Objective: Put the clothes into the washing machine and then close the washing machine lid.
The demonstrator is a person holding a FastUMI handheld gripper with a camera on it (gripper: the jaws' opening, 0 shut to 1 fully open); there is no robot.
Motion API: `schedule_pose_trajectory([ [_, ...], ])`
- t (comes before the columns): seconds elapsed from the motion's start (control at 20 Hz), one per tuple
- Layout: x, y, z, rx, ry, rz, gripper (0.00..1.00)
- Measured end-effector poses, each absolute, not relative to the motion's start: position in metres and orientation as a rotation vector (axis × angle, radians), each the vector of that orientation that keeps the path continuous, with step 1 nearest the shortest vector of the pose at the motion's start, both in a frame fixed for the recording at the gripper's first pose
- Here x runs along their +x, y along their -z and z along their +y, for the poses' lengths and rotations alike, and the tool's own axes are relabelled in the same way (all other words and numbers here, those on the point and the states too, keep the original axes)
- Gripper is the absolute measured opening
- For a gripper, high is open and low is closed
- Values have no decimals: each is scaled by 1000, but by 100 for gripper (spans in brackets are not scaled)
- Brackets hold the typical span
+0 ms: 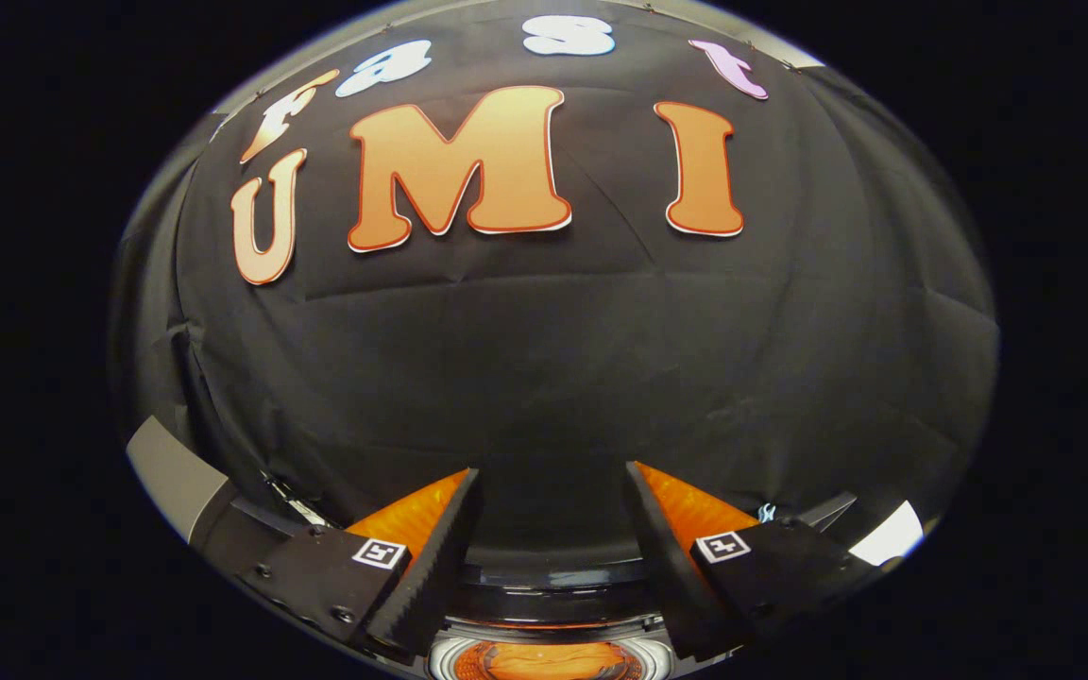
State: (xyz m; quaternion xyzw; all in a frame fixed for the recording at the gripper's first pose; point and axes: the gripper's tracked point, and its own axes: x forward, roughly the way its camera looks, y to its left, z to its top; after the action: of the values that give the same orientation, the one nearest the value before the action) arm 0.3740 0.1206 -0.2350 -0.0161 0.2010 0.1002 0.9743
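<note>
Two fingers (552, 557) stood spread, holding nothing; below them lay orange clothes (544, 659) in the washing machine (553, 578), likely soft, light, pinchable at a fold

**Gripper held open above the washing machine**

The gripper (553, 529) had its two fingers spread well apart, with nothing between them. Each finger (431, 557) showed a black ridged inner pad, an orange outer face and a small square marker on its black mount. Below and between the fingers lay the round opening of the washing machine (544, 658), its pale rim ringing something orange inside. Beyond the fingers hung the booth's black cloth wall (553, 359), creased in places.
</note>
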Motion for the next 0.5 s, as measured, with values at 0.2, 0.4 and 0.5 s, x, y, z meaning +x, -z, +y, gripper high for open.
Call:
schedule_pose_trajectory([
  [0.2,364,233,118,-32,-186,392,96],
  [0.4,333,232,110,-32,-177,383,96],
  [0.5,321,232,108,-32,-171,380,96],
])
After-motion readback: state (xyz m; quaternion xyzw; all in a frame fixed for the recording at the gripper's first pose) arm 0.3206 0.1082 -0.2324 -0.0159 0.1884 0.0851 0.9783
